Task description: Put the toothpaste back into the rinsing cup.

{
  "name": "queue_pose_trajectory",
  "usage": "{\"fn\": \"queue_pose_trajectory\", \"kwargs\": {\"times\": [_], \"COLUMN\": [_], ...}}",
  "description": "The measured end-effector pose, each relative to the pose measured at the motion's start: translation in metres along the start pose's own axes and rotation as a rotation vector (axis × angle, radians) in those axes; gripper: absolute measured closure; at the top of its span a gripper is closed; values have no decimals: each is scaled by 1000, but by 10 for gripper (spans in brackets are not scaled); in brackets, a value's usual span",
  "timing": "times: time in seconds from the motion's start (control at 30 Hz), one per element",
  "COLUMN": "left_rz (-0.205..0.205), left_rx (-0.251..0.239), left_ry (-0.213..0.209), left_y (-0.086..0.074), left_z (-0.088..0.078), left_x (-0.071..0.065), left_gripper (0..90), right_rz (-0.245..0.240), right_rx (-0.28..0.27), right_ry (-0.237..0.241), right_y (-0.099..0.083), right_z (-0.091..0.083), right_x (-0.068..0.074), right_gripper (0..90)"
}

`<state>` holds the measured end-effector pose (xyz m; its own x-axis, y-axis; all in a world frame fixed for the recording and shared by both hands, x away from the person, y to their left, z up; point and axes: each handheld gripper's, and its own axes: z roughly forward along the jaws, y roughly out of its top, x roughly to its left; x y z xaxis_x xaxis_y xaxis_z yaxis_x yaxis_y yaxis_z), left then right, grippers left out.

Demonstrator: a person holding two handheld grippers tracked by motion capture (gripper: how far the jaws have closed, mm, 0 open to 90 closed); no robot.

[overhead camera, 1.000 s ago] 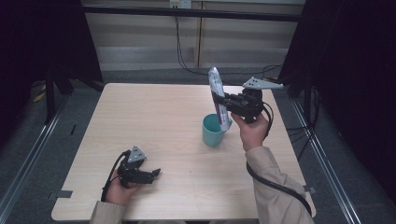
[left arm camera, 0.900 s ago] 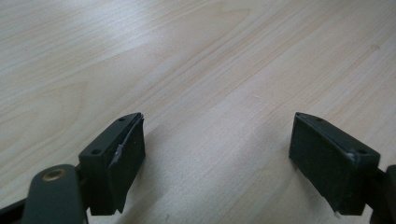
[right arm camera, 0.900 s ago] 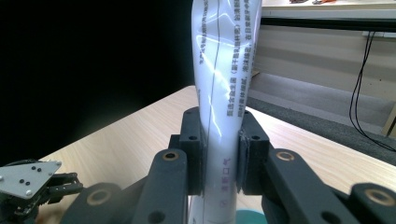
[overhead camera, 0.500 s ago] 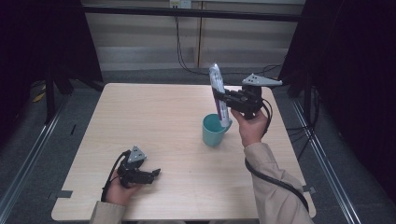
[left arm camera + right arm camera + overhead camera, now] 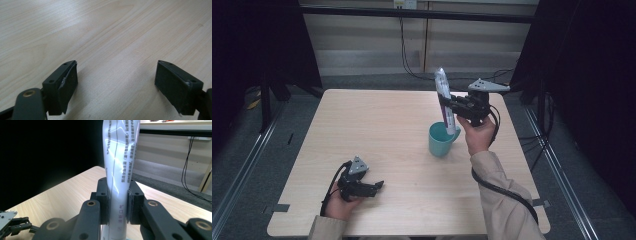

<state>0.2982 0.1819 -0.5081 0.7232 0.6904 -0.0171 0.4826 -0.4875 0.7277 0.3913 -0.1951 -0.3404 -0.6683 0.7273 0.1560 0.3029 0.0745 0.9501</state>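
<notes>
Right gripper view shows the right gripper clamped on a white tube; left gripper gapes wide.

- From high above the near edge, we look forward and down over the whole table.
- Riding the left gripper, we skim close over bare tabletop.
- On the right gripper we face the tube at close range; the high view shares it.
</notes>
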Motion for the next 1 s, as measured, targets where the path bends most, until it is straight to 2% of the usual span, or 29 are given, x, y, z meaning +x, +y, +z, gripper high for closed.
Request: {"fn": "queue_pose_trajectory", "kwargs": {"times": [0.5, 1.0], "left_rz": [0, 0], "left_rx": [0, 1], "left_ry": [0, 0], "left_y": [0, 0], "left_z": [0, 0], "left_x": [0, 0], "left_gripper": [183, 184], "right_rz": [7, 3], "right_rx": [26, 39], "right_ry": [-22, -41], "right_y": [-12, -20], "right_z": [14, 23], "right_x": [-8, -10], "right_gripper": [755, 751]}}
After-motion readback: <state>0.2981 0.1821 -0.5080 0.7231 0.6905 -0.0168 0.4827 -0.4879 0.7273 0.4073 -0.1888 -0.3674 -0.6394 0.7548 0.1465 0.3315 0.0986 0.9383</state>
